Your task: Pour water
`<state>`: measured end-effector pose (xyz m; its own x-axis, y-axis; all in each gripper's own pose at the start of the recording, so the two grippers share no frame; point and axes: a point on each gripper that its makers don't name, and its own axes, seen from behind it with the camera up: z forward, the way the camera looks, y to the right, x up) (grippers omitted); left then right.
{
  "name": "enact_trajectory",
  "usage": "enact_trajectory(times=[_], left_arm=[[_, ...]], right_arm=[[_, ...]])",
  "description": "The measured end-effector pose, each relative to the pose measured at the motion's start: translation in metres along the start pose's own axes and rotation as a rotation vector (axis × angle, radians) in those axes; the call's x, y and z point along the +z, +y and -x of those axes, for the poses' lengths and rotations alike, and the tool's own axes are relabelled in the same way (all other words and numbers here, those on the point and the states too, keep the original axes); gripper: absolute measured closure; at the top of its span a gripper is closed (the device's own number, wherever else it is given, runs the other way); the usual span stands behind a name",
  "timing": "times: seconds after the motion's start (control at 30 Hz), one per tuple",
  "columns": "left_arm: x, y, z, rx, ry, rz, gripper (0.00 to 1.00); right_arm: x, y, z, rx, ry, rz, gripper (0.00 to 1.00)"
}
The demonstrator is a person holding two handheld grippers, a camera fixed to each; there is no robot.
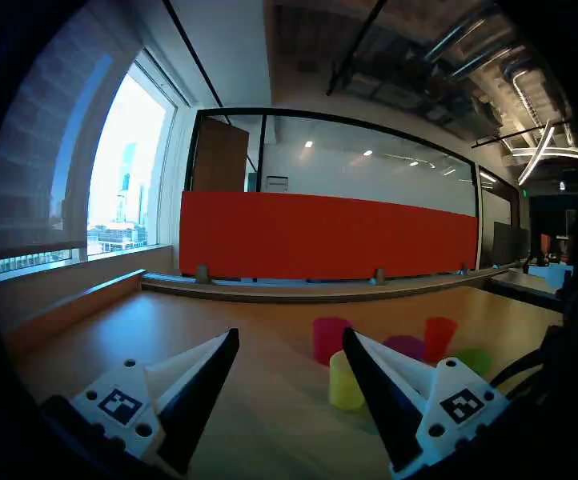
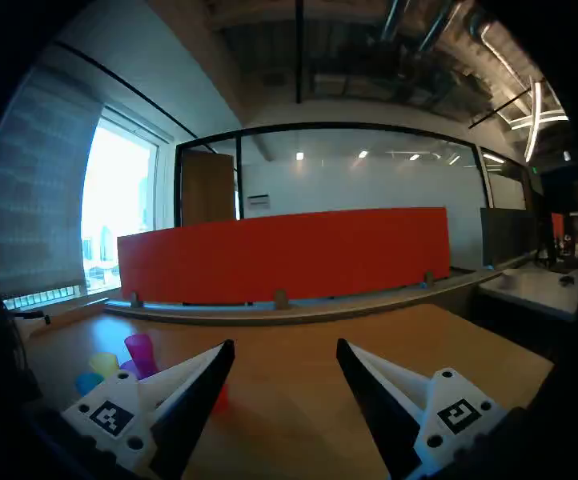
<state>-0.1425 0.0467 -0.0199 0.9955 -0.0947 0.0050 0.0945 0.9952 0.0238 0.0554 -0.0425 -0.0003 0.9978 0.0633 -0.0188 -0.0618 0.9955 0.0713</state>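
- A cluster of small, translucent plastic cups stands on the wooden table (image 1: 209,320); in the left gripper view it lies ahead and a little to the right
- The yellow cup (image 1: 343,384) is the nearest, partly hidden behind that view's right-hand finger; the pink cup (image 1: 329,339) is just behind it
- Farther right are a purple cup (image 1: 406,346), a red cup (image 1: 439,334) and a green cup (image 1: 472,360), all close together
- All of them stand upright; whether any holds water cannot be told
- The left gripper (image 1: 288,336) is spread wide and holds nothing, its fingers above the table and short of the cups
- The right gripper (image 2: 283,346) is also spread wide and empty, pointing across bare tabletop
- In the right gripper view the cups sit low at the far left, beside the left-hand finger, with a blue cup (image 2: 89,382) among them
- A long red screen (image 1: 329,236) runs along the far edge of the table, with a glass wall behind it
- A bright window (image 1: 125,184) is on the left, and pipes and strip lights hang from the ceiling
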Motion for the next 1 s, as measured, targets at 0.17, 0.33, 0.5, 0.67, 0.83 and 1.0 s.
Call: enact_trajectory(times=[0.17,0.33,0.5,0.67,0.83,1.0], left_arm=[[0.000,-0.005,0.007,-0.005,0.009,-0.027,0.04],[0.002,-0.009,0.016,0.011,0.011,-0.053,0.04],[0.006,-0.007,0.016,0.045,0.024,-0.068,0.04],[0.010,0.000,0.013,0.057,0.046,-0.066,0.04],[0.009,-0.003,0.019,0.071,0.045,-0.081,0.04],[0.005,-0.007,0.022,0.076,0.050,-0.093,0.04]], right_arm=[[0.002,0.003,0.001,-0.019,0.013,0.014,0.01],[0.005,0.004,0.008,-0.031,0.008,0.025,0.01],[0.006,0.008,0.015,-0.029,-0.011,0.042,0.01],[0.004,0.014,0.019,-0.036,-0.026,0.062,0.01],[0.001,0.017,0.020,-0.039,-0.036,0.078,0.01],[-0.001,0.018,0.020,-0.027,-0.034,0.088,0.01]])
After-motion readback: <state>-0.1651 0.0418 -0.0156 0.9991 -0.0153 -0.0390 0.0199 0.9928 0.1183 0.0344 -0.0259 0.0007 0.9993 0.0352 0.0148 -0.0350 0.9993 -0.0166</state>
